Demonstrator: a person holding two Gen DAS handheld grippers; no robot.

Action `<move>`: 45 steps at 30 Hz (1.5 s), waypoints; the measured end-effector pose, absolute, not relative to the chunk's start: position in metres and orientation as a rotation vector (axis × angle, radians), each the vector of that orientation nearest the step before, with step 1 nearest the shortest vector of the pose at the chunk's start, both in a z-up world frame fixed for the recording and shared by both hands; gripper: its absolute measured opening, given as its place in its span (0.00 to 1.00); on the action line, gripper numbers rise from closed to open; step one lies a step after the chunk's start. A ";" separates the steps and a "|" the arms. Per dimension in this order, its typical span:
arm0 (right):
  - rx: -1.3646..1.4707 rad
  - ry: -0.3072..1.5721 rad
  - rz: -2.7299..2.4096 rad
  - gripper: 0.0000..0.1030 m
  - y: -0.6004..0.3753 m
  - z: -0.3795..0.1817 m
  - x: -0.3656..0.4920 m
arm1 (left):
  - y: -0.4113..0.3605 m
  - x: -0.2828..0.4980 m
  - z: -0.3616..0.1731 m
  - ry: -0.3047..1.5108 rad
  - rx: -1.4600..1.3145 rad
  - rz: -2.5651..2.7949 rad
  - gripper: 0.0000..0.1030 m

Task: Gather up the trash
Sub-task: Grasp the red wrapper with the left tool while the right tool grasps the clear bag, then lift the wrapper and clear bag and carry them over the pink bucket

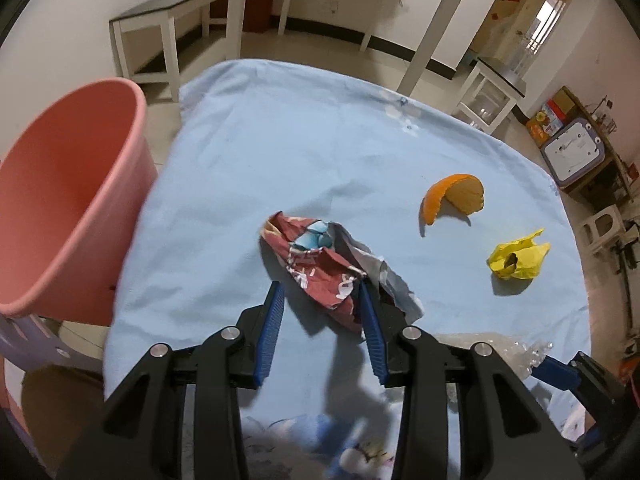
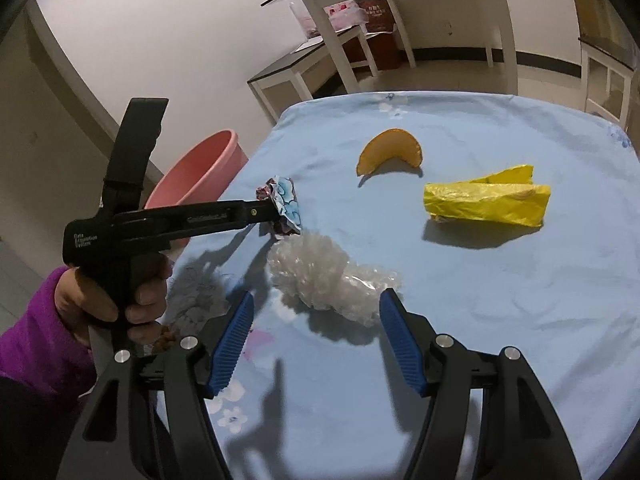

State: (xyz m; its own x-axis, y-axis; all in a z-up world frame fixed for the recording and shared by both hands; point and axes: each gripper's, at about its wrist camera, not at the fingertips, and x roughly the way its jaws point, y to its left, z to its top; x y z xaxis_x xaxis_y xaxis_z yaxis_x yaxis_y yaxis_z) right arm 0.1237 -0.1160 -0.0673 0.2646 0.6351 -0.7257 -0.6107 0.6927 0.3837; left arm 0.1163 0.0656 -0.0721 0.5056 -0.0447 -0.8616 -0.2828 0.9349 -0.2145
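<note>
A crumpled red snack wrapper (image 1: pixel 320 264) lies on the blue cloth of the table (image 1: pixel 280 152). My left gripper (image 1: pixel 322 292) is open, its blue fingers on either side of the wrapper's near end. The wrapper also shows in the right wrist view (image 2: pixel 285 204), at the tip of the left gripper. A crumpled clear plastic bag (image 2: pixel 324 276) lies just ahead of my right gripper (image 2: pixel 316 304), which is open with the bag's near end between its fingertips. An orange peel (image 1: pixel 454 196) (image 2: pixel 390 152) and a yellow wrapper (image 1: pixel 518 256) (image 2: pixel 486 200) lie farther right.
A pink bucket (image 1: pixel 68 200) (image 2: pixel 200 176) stands off the table's left edge. White-framed tables (image 1: pixel 180 20) stand on the floor behind. A shelf with boxes (image 1: pixel 572 148) is at the far right.
</note>
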 end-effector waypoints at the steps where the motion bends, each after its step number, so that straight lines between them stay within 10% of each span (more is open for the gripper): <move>1: 0.023 0.993 0.840 0.63 -0.117 -0.066 0.124 | 0.065 0.118 -0.072 1.027 -0.352 0.143 0.38; 11: 0.008 0.989 0.801 0.63 -0.132 -0.064 0.132 | 0.059 0.122 -0.065 0.958 -0.313 0.121 0.16; 37: -0.175 0.965 0.893 0.63 -0.078 -0.068 0.123 | 0.075 0.072 -0.013 0.813 -0.243 0.120 0.15; 45: -0.241 0.987 0.905 0.29 -0.062 -0.073 0.110 | 0.086 0.059 -0.010 0.794 -0.274 0.142 0.15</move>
State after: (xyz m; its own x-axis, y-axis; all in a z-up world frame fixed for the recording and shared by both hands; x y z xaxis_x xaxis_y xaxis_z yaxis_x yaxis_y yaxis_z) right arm 0.1103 -0.0622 -0.0735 0.2338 0.5487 -0.8026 -0.7522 0.6251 0.2083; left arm 0.0591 0.0856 -0.0104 0.6940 0.0231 -0.7196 -0.2281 0.9551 -0.1893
